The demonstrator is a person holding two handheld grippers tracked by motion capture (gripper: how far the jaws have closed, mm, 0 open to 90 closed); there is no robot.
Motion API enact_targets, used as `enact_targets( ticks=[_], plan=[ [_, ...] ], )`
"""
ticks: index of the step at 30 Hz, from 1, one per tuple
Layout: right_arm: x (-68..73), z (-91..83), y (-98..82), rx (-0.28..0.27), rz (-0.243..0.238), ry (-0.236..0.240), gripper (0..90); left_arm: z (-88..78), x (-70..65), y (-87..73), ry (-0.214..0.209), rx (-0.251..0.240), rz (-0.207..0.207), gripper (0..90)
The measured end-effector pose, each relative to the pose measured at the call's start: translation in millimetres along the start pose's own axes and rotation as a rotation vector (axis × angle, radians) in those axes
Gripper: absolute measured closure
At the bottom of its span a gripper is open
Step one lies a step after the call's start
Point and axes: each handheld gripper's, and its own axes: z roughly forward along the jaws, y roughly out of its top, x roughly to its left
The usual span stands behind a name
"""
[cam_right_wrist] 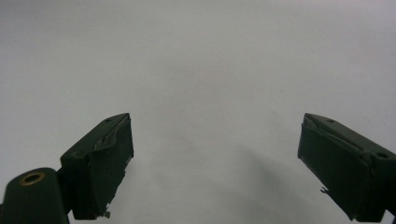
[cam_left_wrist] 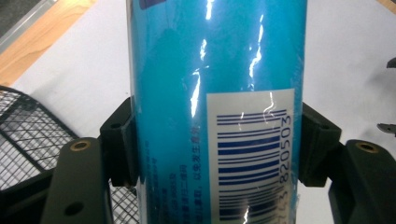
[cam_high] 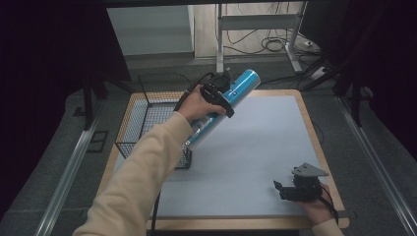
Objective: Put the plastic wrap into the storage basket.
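Note:
A long blue tube with a white barcode label is held tilted above the table's back left, its upper end pointing away to the right. My left gripper is shut on its middle, and both black pads press its sides in the left gripper view. The tube's lower end hangs over the edge of a black wire basket. My right gripper rests low at the front right of the pale mat, open, with nothing between its fingers.
The wire basket stands at the table's left side, its mesh seen beside the tube. A wooden border frames the mat. Beyond the table are a metal stand and loose cables on the floor.

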Motion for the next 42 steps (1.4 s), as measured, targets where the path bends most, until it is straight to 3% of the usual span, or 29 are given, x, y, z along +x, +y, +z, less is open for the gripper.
enact_targets(
  ticks=[9, 19, 42],
  plan=[
    [0.0, 0.2, -0.2, 0.003, -0.001, -0.003, 10.7, -12.4, 17.1, 2.8, 0.025, -0.014, -0.019, 31.9],
    [-0.5, 0.9, -0.7, 0.005, 0.001, -0.002, 10.7, -13.9, 39.2, -0.2, 0.048, -0.014, -0.059, 31.9],
    [1.5, 2.1, -1.0, 0.014, -0.001, -0.005, 10.7, -18.9, 66.4, -36.0, 0.082, -0.027, -0.137, 31.9]
  ],
)
